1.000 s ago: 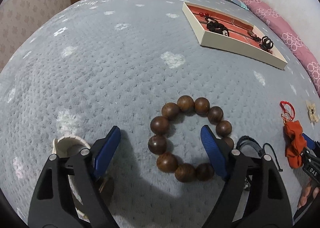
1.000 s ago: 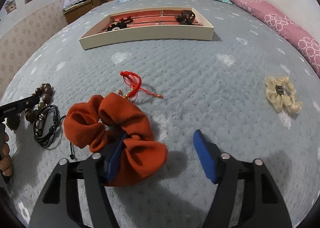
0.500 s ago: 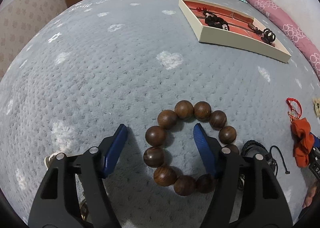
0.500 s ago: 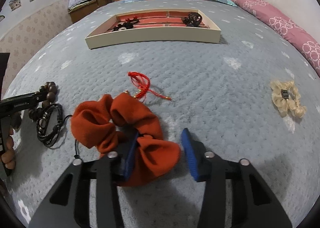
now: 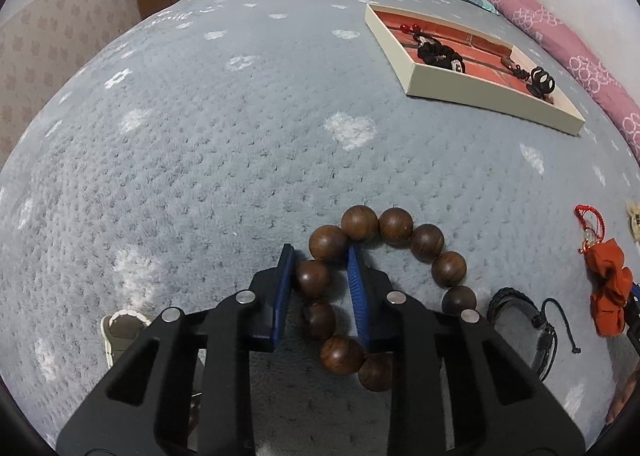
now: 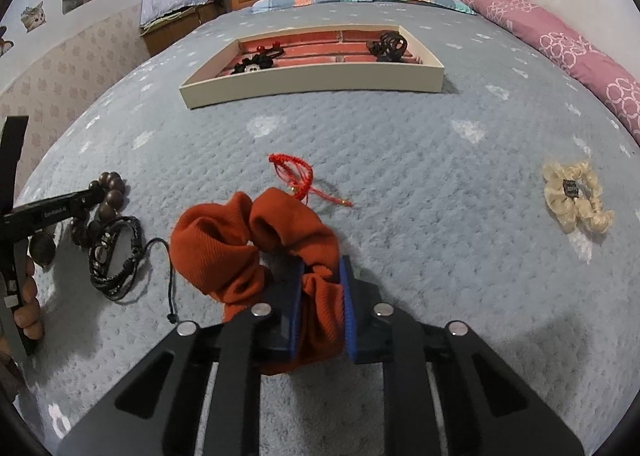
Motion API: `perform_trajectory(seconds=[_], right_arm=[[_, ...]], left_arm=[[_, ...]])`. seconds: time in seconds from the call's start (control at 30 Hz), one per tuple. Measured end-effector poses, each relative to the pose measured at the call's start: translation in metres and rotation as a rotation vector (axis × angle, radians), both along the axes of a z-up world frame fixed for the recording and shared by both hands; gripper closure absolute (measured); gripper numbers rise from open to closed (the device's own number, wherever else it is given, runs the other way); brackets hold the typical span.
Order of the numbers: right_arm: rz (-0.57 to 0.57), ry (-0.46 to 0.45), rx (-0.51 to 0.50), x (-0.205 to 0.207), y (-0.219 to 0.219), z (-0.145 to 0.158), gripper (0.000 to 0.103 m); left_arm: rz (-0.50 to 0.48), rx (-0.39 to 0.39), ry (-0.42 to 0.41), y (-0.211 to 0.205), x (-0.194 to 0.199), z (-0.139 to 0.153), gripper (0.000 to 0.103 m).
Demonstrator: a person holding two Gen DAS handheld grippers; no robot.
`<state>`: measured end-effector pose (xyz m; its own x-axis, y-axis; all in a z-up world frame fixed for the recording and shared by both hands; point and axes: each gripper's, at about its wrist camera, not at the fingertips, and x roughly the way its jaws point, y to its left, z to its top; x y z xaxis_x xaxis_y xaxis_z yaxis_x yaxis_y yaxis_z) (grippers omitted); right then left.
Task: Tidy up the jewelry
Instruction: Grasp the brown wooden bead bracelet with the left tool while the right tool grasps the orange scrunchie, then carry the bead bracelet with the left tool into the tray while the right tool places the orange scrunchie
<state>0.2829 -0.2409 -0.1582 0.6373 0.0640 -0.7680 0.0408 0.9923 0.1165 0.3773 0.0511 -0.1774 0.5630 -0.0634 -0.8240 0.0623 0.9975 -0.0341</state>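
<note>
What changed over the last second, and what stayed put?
Both grippers closed. The left gripper clamped onto the wooden bead bracelet; the right gripper pinched a fold of the orange scrunchie. Neither is lifted yet. The tray, red cord bracelet and cream scrunchie stayed put.

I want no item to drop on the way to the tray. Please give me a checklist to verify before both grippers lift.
1. Left gripper shut on wooden bead bracelet: ok, one bead between the pads.
2. Right gripper shut on orange scrunchie: ok.
3. Black braided bracelet free of the beads: cannot tell.
4. Red string bracelet free of the scrunchie: cannot tell.
5. Tray has bare floor: ok.
</note>
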Motion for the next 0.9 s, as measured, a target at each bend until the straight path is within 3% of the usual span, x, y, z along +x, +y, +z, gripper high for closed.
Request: perform_trajectory(seconds=[0.1, 0.67, 0.9], right_arm=[[-0.006, -0.022, 0.001, -0.001, -0.003, 0.008, 0.086], [0.003, -0.113, -0.014, 0.002, -0.013, 0.054, 0.087], [0.0, -0.124, -0.012, 0.018, -0.018, 0.067, 0.087]], left_arm=[[-0.002, -0.039, -0.01, 0.003, -0.004, 0.005, 0.086], [-0.081, -0.089, -0.156, -0.02, -0.028, 0.072, 0.085], [-0.094, -0.08, -0.173, -0.033, -0.023, 0.089, 0.085]])
